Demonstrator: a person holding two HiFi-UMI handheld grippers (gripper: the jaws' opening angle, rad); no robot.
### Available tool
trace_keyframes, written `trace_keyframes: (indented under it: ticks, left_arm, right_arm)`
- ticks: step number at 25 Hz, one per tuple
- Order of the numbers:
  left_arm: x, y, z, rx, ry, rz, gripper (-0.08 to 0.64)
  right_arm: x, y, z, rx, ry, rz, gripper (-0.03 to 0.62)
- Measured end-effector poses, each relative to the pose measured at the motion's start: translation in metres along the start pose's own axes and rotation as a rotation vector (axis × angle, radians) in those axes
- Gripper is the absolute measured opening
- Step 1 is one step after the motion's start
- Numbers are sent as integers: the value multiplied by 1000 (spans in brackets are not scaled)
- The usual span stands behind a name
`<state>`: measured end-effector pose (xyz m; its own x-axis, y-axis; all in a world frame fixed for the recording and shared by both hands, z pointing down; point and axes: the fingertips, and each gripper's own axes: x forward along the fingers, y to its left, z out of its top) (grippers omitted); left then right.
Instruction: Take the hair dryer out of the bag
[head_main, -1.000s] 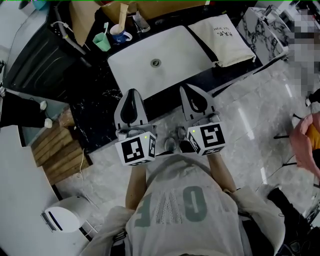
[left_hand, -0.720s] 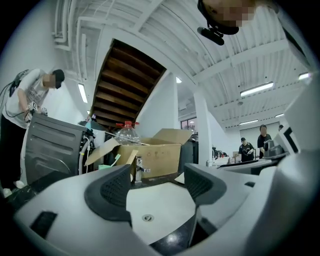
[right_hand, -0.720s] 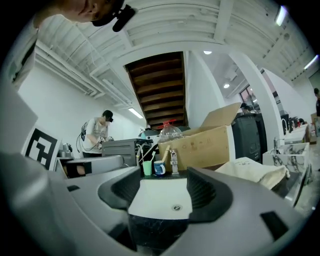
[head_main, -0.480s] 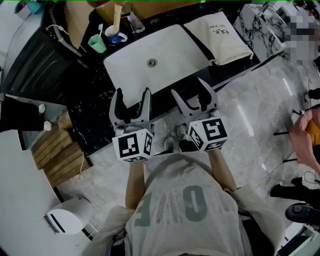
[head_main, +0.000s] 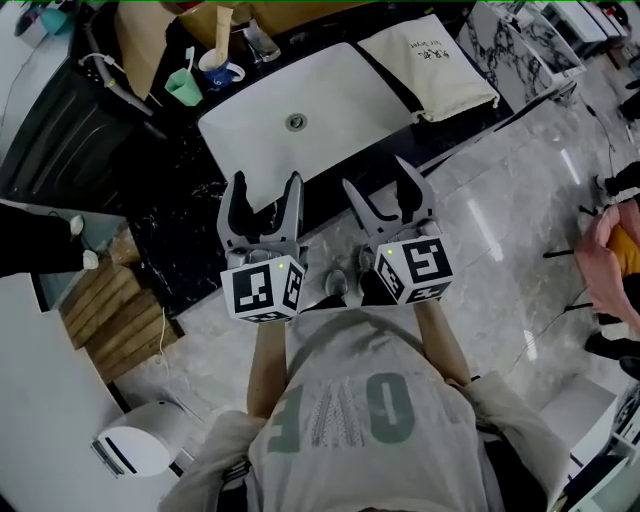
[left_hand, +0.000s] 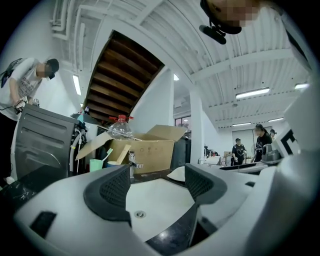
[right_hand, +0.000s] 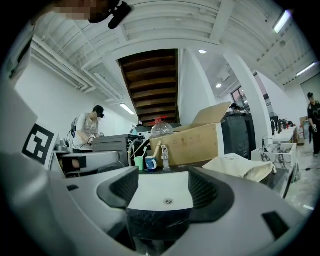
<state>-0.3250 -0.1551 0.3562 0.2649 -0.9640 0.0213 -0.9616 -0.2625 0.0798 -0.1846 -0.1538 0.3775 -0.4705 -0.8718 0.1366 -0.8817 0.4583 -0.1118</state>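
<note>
Left gripper (head_main: 266, 185), right gripper (head_main: 380, 178) just opened; bag (head_main: 430, 65) unreadable.

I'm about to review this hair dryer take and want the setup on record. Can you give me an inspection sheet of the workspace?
Surface: black marble counter with a white sink set in it.
Job's things: cream cloth bag lies right of the sink, untouched; hair dryer not seen.
Clutter: green cup with toothbrush, mug, tap, cardboard box behind them.
Grippers: left gripper and right gripper both just opened wide, nothing between the jaws, held at the counter's front edge.
Cables: thin white cable over the wooden slats.
Surroundings: tiled floor, white round unit, other people nearby.
</note>
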Motion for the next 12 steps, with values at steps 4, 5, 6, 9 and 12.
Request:
trace_keyframes:
  ticks: [4,5,6,9,12]
  left_arm:
    - [7,-9,-5,24,20,-20,318]
    - [8,-13,-6,30,21,-23,318]
    - [11,-17,-6,37,19,-24,318]
    - [30,-28,-5,47,6,-15,318]
    - [55,-51,-5,46,3,-13,318]
  right_arm:
    - [-1,-10,-6,26,3,-16,301]
    - [-1,-14,-6,31,2,-14,301]
    - [-1,-19,-5,26,0,-10,301]
    - [4,-39,1,-18,-9,1,301]
    - [5,-76,5,-32,-7,-1,301]
